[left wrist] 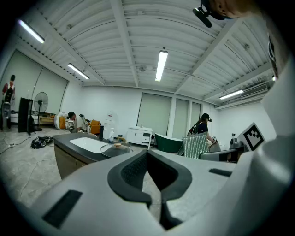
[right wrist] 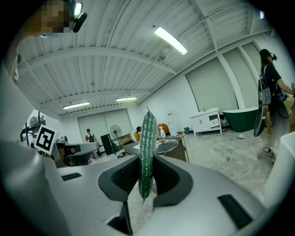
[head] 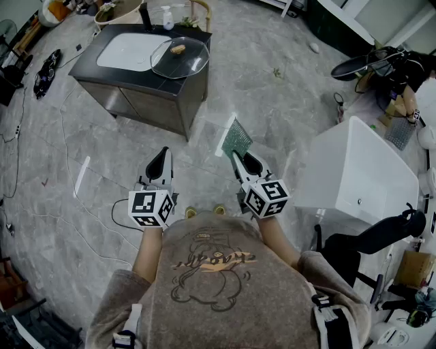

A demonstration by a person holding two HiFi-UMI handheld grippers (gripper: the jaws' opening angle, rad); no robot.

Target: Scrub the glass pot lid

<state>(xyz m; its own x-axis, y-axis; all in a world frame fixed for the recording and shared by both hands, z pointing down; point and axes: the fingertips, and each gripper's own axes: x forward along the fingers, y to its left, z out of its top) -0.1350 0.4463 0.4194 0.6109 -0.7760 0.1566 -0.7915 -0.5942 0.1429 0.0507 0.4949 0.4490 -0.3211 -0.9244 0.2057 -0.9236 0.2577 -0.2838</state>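
The glass pot lid (head: 180, 57) with its tan knob lies on the right end of a dark sink cabinet (head: 102, 73) far ahead of me. It also shows small in the left gripper view as the lid (left wrist: 115, 148) and in the right gripper view as the lid (right wrist: 167, 145). My right gripper (head: 240, 158) is shut on a green scrub pad (head: 236, 138), which stands upright between the jaws as the pad (right wrist: 147, 143). My left gripper (head: 163, 153) is shut with nothing in it, its pads (left wrist: 136, 167) meeting. Both are held level, well short of the cabinet.
A white basin (head: 129, 49) is set in the cabinet top, with a spray bottle (head: 167, 19) behind it. A white bathtub (head: 354, 170) stands to my right, a black chair (head: 381, 232) beside it. A cable (head: 75, 228) runs over the marble floor. People stand in the background.
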